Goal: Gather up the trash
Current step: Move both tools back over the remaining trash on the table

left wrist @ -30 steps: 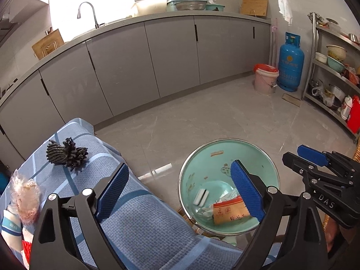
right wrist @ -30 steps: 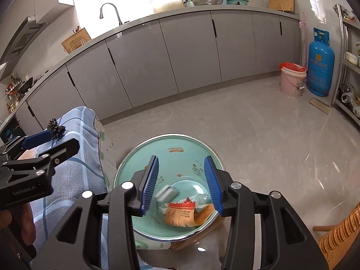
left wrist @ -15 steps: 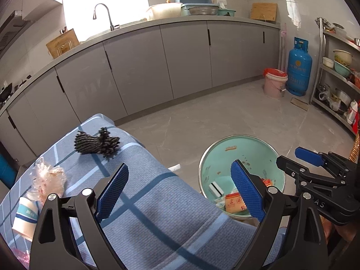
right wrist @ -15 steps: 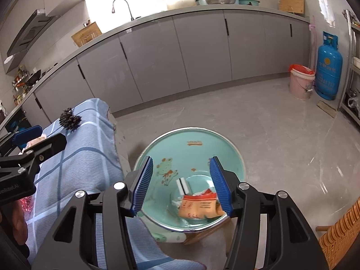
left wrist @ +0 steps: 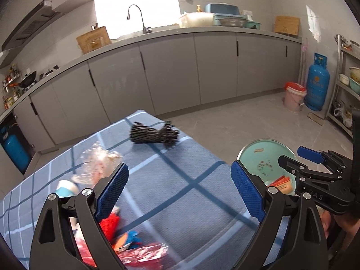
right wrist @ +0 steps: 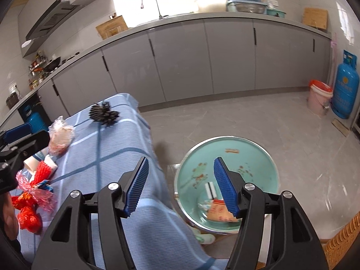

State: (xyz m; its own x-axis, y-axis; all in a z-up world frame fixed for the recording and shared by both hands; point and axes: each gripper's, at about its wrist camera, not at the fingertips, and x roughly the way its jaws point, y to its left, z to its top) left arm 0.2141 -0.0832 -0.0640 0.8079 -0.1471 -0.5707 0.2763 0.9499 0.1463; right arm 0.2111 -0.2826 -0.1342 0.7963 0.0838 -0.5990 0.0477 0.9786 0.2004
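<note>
Blue cloth [left wrist: 180, 193]: trash still lies on it — red wrappers [right wrist: 29, 211], clear bag [right wrist: 60, 135], black bundle [left wrist: 155, 132].
Basin [right wrist: 265, 157]: teal, beside the table, some trash already inside.
Left gripper [left wrist: 180, 189]: wide, nothing held.
Right gripper [right wrist: 180, 186]: jaws just opened further, nothing between them.
Risk: thin wrappers may be pinched together with cloth, dragging it.
Change: both views have swung from basin toward table trash.

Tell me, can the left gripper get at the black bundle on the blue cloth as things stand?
Probably yes. The left gripper is open and empty, and the black bundle lies ahead of it on bare checked cloth; the wrappers sit off to one side.
</note>
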